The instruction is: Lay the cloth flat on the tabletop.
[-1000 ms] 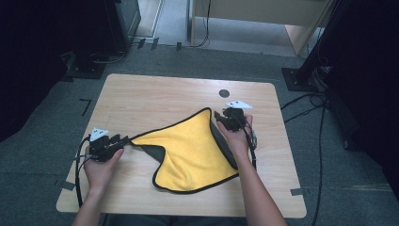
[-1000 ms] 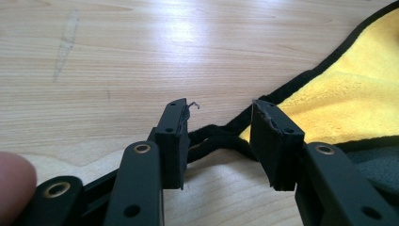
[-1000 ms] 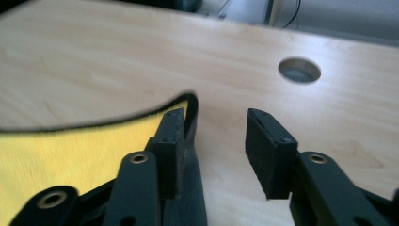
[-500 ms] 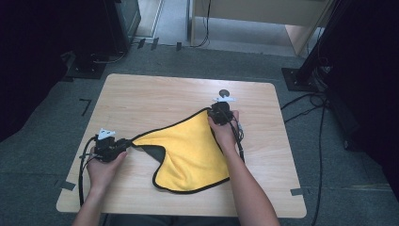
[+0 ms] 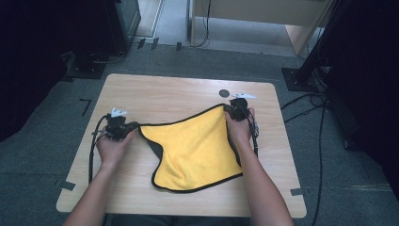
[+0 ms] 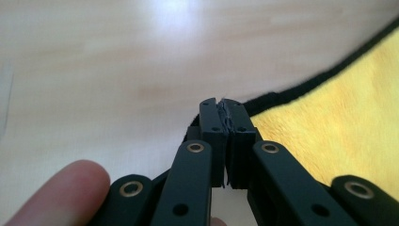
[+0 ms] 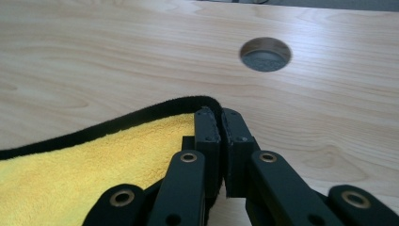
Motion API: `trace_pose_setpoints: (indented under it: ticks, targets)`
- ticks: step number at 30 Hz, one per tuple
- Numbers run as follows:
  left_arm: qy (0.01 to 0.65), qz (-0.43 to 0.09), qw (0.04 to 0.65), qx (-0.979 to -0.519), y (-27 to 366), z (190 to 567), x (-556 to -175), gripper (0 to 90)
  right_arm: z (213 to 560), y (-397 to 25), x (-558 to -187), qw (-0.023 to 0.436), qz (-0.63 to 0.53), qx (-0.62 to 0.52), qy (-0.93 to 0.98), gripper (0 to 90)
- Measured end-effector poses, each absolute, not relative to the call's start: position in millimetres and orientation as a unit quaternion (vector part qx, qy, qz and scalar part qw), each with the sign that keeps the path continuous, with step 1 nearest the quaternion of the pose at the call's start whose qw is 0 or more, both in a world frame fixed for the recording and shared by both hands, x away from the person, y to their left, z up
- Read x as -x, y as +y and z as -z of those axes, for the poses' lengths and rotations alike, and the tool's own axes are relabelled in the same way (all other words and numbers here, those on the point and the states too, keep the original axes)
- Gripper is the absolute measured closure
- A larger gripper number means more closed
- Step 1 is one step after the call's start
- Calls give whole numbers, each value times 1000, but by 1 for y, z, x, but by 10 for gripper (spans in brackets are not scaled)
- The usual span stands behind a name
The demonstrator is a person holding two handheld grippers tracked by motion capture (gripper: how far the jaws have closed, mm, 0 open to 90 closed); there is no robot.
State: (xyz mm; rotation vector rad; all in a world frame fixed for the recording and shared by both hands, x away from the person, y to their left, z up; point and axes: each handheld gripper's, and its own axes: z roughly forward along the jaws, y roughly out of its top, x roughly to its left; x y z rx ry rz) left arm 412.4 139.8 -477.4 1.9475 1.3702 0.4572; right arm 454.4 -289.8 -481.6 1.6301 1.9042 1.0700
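Observation:
A yellow cloth with a black hem (image 5: 197, 148) lies spread on the wooden table (image 5: 169, 96). My left gripper (image 5: 135, 126) is shut on the cloth's left corner; its jaws pinch the hem of the cloth (image 6: 329, 122) in the left gripper view (image 6: 223, 106). My right gripper (image 5: 227, 107) is shut on the far right corner. The right gripper view shows its jaws (image 7: 221, 115) closed on the black hem of the cloth (image 7: 94, 160). The edge between the two corners is stretched. The near part of the cloth lies loose with a curved edge.
A round cable hole (image 5: 224, 93) sits in the table just beyond the right gripper, also seen as a hole (image 7: 265, 54) in the right gripper view. Cables (image 5: 94, 150) trail from both grippers. Dark stands and floor cables surround the table.
The right gripper has carried its corner farther from me, toward the hole. The left gripper has drawn its corner left. The cloth is more stretched between them.

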Motion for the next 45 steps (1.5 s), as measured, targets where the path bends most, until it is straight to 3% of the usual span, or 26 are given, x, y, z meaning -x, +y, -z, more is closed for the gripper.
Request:
trace_pose_setpoints:
  ticks: [6,7,9,12,23,33,38,43,45]
  targets:
    - [534,-193,343,-749,117,467,-466,875,484,-319,-458,209,-385,-619,652,832]
    - [542,-194,342,-743,116,468,-470,845,486,-324,-457,206,-384,-619,653,781]
    - [562,-195,342,-727,117,469,-473,702,487,-333,-455,202,-382,-618,656,674]
    - [581,-191,350,-710,123,469,-467,588,484,-346,-446,209,-388,-615,654,584]
    - [532,-177,363,-744,121,485,-377,525,484,-352,-377,171,-392,-586,688,529]
    - [499,-138,378,-767,114,498,-294,484,491,-344,-302,159,-395,-568,704,510]
    - [485,-144,369,-780,110,504,-261,458,491,-348,-272,168,-379,-575,706,508]
    - [460,-157,335,-807,100,510,-243,415,503,-347,-246,165,-348,-582,716,571]
    - [448,-180,324,-814,97,511,-237,405,507,-347,-238,164,-339,-583,720,661]
